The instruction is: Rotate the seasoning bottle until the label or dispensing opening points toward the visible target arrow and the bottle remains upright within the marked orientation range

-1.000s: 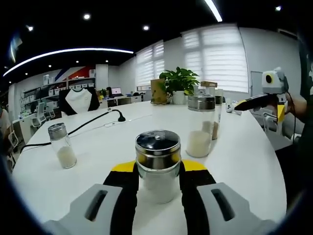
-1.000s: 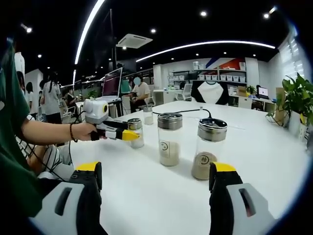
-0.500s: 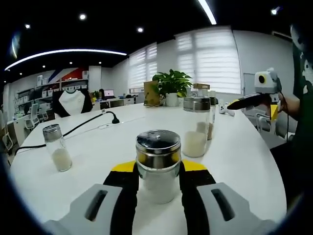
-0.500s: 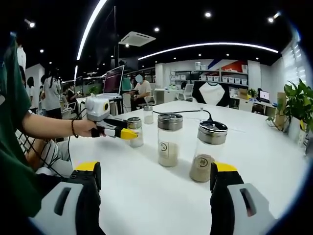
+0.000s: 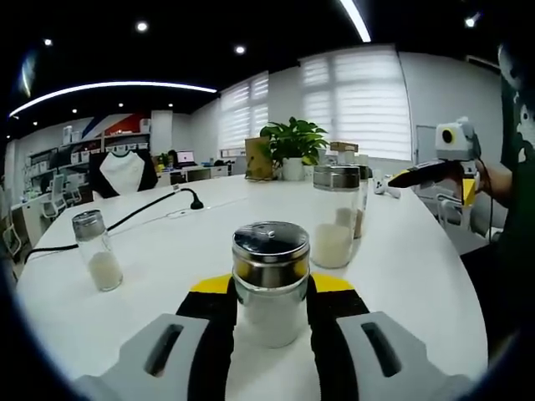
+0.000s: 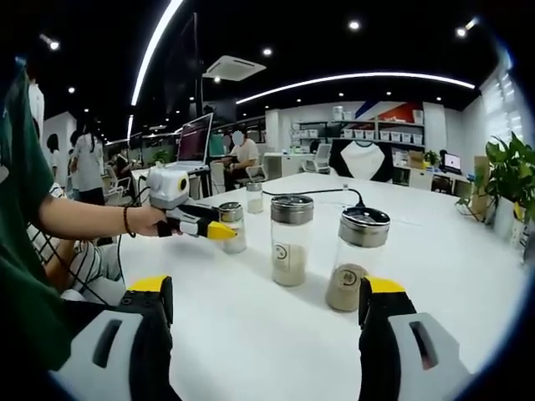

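While the left gripper [image 5: 269, 334] is clamped on the bottle [image 5: 270, 280], the right gripper [image 6: 266, 309] has fingers wide apart, w/ two jars [image 6: 291, 240] beyond the bottle.

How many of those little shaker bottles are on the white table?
4, going by the right gripper view: one between the left gripper's jaws, a small one behind it, and two taller ones mid-table. More may be hidden.

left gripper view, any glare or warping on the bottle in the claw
Left gripper view: the seasoning bottle between the left claw jaws is sharp, ceiling lights glinting on its metal lid; fisheye bows the white table edge. Right gripper view: evenly lit, jars sharp.
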A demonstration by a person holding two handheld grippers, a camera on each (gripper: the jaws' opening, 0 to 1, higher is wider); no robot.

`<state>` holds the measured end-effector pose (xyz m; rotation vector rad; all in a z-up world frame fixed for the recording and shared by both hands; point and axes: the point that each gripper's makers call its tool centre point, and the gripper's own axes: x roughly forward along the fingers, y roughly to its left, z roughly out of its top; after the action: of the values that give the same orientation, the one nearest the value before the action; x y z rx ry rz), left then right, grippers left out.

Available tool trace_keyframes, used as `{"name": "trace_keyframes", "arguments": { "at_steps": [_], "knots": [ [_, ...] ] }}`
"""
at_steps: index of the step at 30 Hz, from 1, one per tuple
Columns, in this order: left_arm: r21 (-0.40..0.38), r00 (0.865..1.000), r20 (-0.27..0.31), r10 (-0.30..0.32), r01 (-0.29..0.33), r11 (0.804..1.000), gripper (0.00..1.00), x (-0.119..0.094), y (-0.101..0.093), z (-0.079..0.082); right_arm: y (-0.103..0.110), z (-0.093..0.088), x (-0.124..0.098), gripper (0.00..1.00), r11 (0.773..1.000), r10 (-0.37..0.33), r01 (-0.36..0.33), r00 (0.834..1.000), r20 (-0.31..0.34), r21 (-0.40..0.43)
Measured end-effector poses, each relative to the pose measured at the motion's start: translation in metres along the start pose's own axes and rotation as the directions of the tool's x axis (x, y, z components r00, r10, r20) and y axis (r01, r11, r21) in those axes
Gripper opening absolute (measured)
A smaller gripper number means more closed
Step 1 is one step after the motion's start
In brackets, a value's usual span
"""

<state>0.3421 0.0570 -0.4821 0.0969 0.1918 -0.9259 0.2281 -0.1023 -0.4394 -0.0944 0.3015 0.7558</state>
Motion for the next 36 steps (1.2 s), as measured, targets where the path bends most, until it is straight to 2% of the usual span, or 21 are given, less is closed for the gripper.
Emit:
{"name": "trace_keyframes", "arguments": {
  "at_steps": [2, 6, 8, 13, 16, 18, 20, 23, 25, 27, 28, 36],
  "knots": [
    [-0.007, 1.0, 0.004, 0.003, -0.003, 1.0, 0.39, -0.001, -0.002, 0.0, -0.001, -0.001, -0.001, 0.94, 1.0, -0.002, 0.002, 1.0, 0.0, 0.001],
    [0.025, 0.999, 0.001, 0.05, -0.05, 0.998, 0.58, -0.007, -0.001, -0.002, -0.002, -0.002, -0.002, 0.94, 1.0, -0.007, 0.007, 1.0, -0.004, 0.006],
    [-0.013, 0.999, 0.008, 0.053, -0.053, 0.999, 0.58, -0.011, -0.005, -0.002, -0.002, -0.003, -0.002, 0.94, 1.0, -0.008, 0.008, 1.0, -0.005, 0.008],
    [-0.04, 0.995, 0.02, 0.095, -0.094, 0.995, 0.59, -0.016, -0.011, -0.001, -0.003, -0.005, -0.002, 0.94, 1.0, -0.01, 0.01, 1.0, -0.011, 0.013],
    [-0.022, 0.995, 0.023, 0.1, -0.1, 0.995, 0.59, -0.017, -0.017, 0.0, -0.002, -0.005, -0.002, 0.94, 1.0, -0.009, 0.009, 1.0, -0.01, 0.015],
    [-0.074, 0.992, 0.023, 0.124, -0.122, 0.99, 0.62, -0.017, -0.016, -0.001, -0.001, -0.004, -0.002, 0.94, 1.0, -0.004, 0.004, 1.0, -0.005, 0.012],
    [-0.093, 0.988, 0.037, 0.148, -0.144, 0.985, 0.63, -0.017, -0.016, -0.001, -0.001, -0.003, -0.002, 0.94, 1.0, -0.004, 0.005, 1.0, -0.007, 0.011],
    [-0.094, 0.98, 0.031, 0.196, -0.192, 0.977, 0.63, -0.018, -0.014, 0.0, -0.002, -0.003, -0.002, 0.94, 1.0, -0.012, 0.012, 1.0, -0.008, 0.012],
    [-0.163, 0.978, 0.047, 0.202, -0.192, 0.968, 0.64, -0.016, -0.016, 0.001, -0.004, -0.002, -0.003, 0.94, 1.0, -0.019, 0.019, 1.0, 0.001, 0.018],
    [-0.15, 0.974, 0.037, 0.224, -0.216, 0.965, 0.64, -0.017, -0.013, 0.0, -0.005, -0.001, -0.003, 0.94, 1.0, -0.022, 0.022, 1.0, 0.002, 0.019],
    [-0.133, 0.967, 0.034, 0.252, -0.246, 0.96, 0.64, -0.018, -0.011, 0.0, -0.005, -0.001, -0.003, 0.94, 1.0, -0.022, 0.022, 1.0, 0.001, 0.015],
    [-0.165, 0.932, 0.058, 0.357, -0.343, 0.925, 0.64, -0.02, -0.009, 0.007, -0.002, -0.007, -0.002, 0.94, 0.999, -0.018, 0.019, 1.0, -0.012, 0.026]
  ]
}}
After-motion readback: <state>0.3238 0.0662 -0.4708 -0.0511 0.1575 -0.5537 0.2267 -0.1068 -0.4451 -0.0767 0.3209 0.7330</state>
